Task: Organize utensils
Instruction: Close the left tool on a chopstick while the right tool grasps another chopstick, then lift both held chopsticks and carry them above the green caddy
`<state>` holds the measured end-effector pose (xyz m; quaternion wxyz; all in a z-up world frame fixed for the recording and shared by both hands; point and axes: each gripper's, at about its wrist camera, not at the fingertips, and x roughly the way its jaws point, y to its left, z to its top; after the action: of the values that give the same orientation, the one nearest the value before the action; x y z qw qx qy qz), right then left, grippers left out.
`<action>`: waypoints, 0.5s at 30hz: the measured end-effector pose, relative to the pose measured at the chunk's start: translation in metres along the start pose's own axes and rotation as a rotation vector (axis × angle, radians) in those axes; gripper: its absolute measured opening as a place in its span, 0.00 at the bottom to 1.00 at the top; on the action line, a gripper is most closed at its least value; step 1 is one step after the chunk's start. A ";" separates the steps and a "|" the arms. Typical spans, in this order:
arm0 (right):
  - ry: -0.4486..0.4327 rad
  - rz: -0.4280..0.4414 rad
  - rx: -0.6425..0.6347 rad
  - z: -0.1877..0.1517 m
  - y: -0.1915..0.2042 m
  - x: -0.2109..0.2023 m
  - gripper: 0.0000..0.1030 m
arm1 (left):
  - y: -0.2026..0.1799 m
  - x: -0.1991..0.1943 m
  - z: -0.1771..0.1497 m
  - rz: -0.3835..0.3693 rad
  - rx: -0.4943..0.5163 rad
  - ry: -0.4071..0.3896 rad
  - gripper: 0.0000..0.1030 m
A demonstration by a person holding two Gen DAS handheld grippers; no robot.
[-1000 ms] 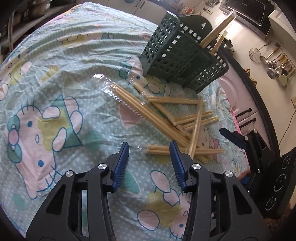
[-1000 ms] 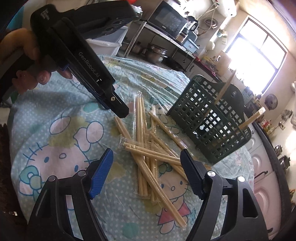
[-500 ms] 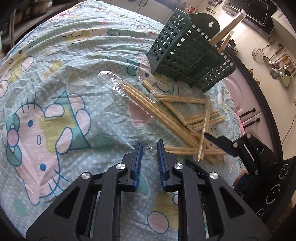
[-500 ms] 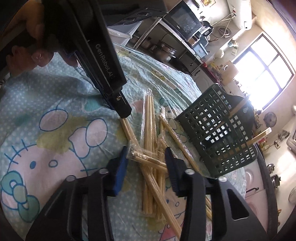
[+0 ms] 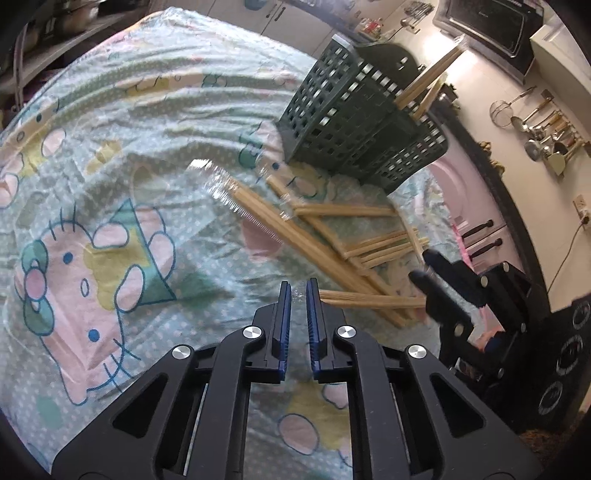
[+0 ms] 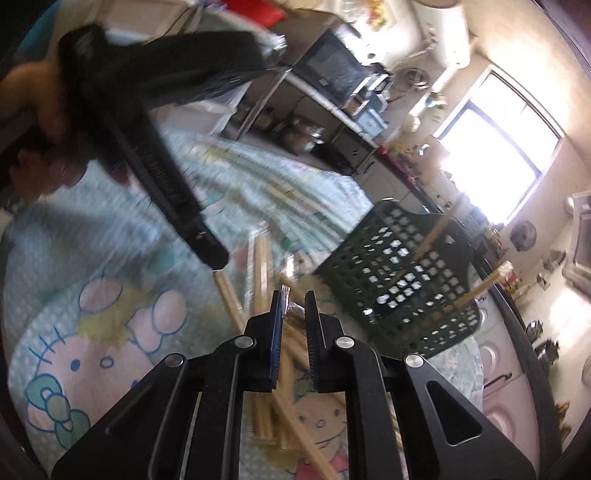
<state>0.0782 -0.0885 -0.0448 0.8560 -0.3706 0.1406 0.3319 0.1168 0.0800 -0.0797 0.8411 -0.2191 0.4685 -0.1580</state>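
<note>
Wrapped wooden chopstick pairs (image 5: pixel 295 232) lie scattered on a cartoon-print tablecloth (image 5: pixel 110 166) in front of a dark green lattice basket (image 5: pixel 354 122) that holds a few chopsticks (image 5: pixel 428 81). My left gripper (image 5: pixel 298 291) has its jaws closing to almost touching, pinching the clear wrapper end of one pair (image 5: pixel 369 298). My right gripper (image 5: pixel 419 265) sits at that pair's far end. In the blurred right wrist view its jaws (image 6: pixel 293 301) are closing on a wrapped pair's end. The left gripper (image 6: pixel 216 260) slants in from the upper left, and the basket (image 6: pixel 399 273) stands to the right.
A person's hand (image 6: pixel 33 96) holds the left gripper. A black stove (image 5: pixel 565 354) borders the table on the right. Ladles and strainers (image 5: pixel 543 129) hang on the wall behind, and a microwave (image 5: pixel 487 22) sits at the back. The cloth is bare left of the pile.
Both grippers' jaws have gone from wide apart to nearly together, each around the wrapped pair. The right gripper has lifted slightly and its view has tilted upward.
</note>
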 end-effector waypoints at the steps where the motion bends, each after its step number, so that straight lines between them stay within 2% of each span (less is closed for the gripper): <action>1: -0.008 -0.004 0.023 0.001 -0.005 -0.003 0.11 | -0.003 -0.004 0.001 -0.007 0.002 -0.010 0.04; 15: -0.071 -0.083 0.268 0.006 -0.078 -0.036 0.07 | -0.053 -0.043 0.022 -0.094 0.067 -0.143 0.02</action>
<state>0.1038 -0.1398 0.0187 0.9152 -0.2466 0.1375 0.2875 0.1102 0.0596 -0.0107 0.8710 -0.2233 0.3910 -0.1967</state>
